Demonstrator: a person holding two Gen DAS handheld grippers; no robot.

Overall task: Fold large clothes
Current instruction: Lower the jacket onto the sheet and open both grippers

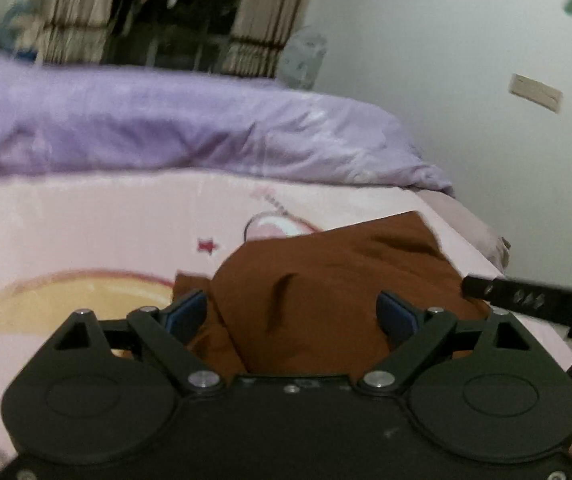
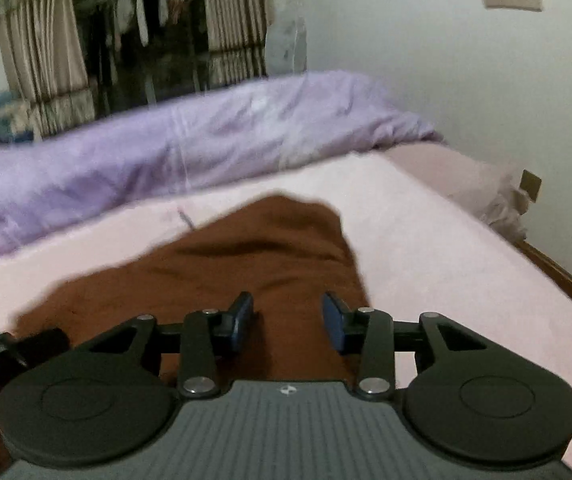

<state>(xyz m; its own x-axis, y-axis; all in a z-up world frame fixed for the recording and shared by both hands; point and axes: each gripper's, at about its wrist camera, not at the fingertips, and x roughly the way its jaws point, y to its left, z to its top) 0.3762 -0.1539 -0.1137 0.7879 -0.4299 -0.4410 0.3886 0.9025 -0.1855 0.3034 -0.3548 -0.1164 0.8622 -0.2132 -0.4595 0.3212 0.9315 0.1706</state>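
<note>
The brown garment (image 2: 253, 264) lay rumpled on the pink bedsheet (image 2: 426, 248), soft and light (likely floppy), best pinched at its 12 o'clock edge; left gripper (image 1: 293, 314) gaped wide, right gripper (image 2: 288, 318) half-open, both empty.

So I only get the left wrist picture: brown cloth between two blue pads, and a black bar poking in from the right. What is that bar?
Observer: It looks like part of the right claw. Its own camera shows its fingers standing apart, with the brown garment under the gap.
Operator: Is it pinching the cloth?
Observer: Not that I can see. Neither blue pad presses on the fabric.
Operator: And what lies past the cloth on that side?
Observer: Bare pink sheet, then a wooden bed edge that your view doesn't show.
</note>
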